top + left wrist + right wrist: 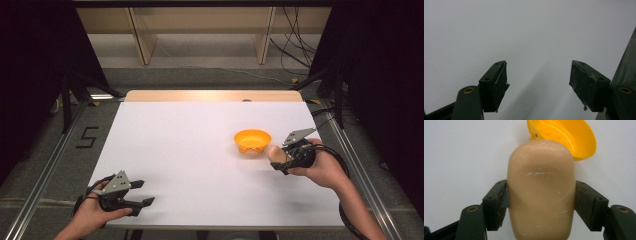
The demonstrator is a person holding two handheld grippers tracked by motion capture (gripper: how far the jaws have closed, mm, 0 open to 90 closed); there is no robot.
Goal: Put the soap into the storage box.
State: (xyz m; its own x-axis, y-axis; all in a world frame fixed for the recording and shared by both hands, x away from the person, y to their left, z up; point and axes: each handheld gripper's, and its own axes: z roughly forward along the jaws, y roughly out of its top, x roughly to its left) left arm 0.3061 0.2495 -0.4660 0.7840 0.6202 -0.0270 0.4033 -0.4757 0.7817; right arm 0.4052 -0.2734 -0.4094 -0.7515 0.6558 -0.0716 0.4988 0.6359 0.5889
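Wide white matte desk [200, 165] carries a small orange plastic bowl-shaped dish with drain holes [252, 140], glossy, flared rim, shallow. Right tongs [276, 161] pinch a rounded beige soap-like bar [541, 192] by its long sides, just beside the dish on its near-right side, held off the desk. Bar looks smooth, waxy, lightly scratched, so prob slippery: keep the squeeze steady, lift over the rim w/o knocking it, centre it, lower flat, then let go. Left tongs [537, 82] spread, empty, at the near-left corner
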